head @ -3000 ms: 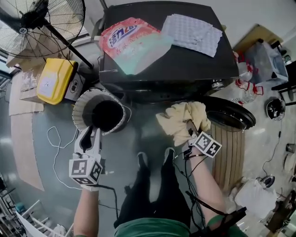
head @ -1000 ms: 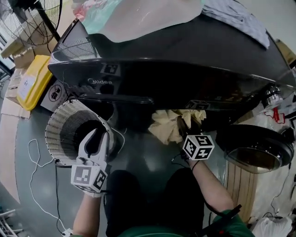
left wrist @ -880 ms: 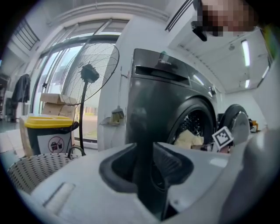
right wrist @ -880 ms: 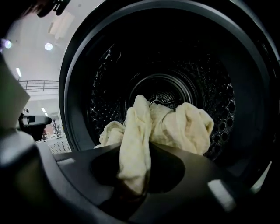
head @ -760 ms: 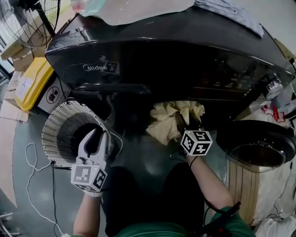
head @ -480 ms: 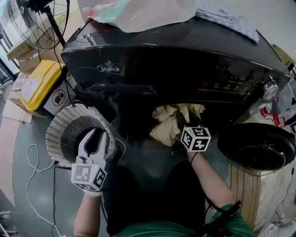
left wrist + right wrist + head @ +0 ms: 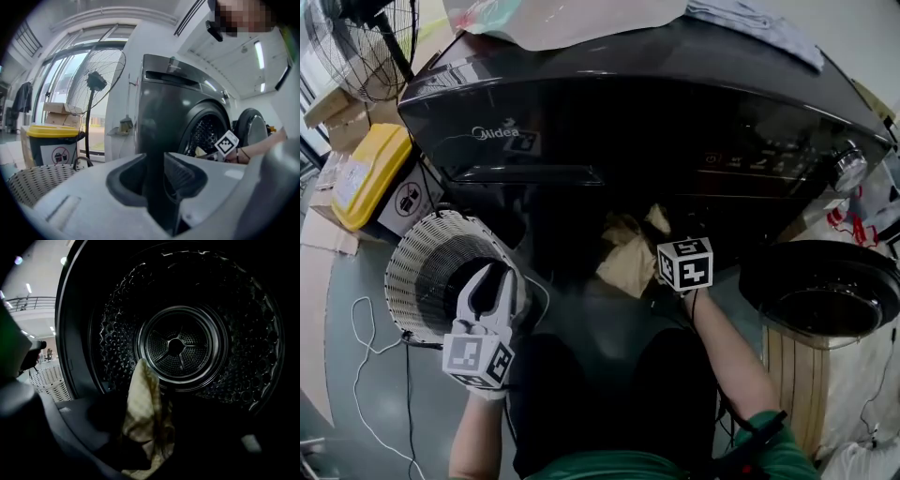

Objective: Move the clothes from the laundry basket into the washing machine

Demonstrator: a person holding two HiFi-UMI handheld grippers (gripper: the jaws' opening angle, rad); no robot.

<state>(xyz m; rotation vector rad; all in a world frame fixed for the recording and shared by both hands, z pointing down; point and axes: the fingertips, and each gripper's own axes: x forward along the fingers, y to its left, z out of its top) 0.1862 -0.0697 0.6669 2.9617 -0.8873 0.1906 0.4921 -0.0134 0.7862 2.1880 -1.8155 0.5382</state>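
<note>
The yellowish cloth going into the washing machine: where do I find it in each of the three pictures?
Head view: the cloth is at centre, just under the machine's front edge.
Left gripper view: a small pale scrap right of centre, at the mouth of the drum.
Right gripper view: bottom centre, hanging in front of the drum.
Shared landmark: the washing machine.

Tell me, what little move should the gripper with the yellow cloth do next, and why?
Probably draw the right gripper straight back out of the washing machine. Its jaws have just been opening with the yellow cloth between them, right at the mouth of the drum, so backing away should leave the cloth inside.
</note>
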